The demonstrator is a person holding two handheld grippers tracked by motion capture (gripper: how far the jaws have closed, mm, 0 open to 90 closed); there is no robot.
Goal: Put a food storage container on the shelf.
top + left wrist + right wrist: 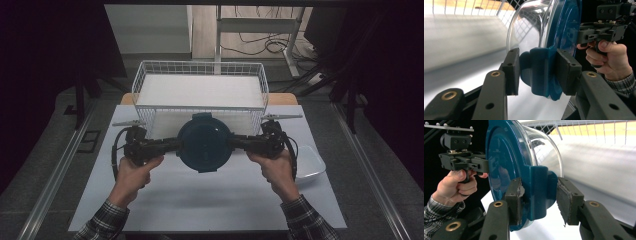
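Observation:
A round container (204,142) with a dark teal lid and a clear bowl hangs between my two grippers, above the white mat and just in front of the wire basket. My left gripper (175,145) comes in from the left, its pads clamped on the teal side latch (537,75). From the right, my right gripper (235,143) is shut on the opposite latch (539,192). In the left gripper view the jaws (539,71) squeeze the latch from both sides. The right gripper view shows the same grip (540,200), one pad against the lid's (504,157) face.
A white wire basket (142,85) with a white liner stands at the table's far edge, right behind the container. A shallow white tray (312,162) lies at the right edge of the mat (210,200). Dark floor and metal rails flank the table.

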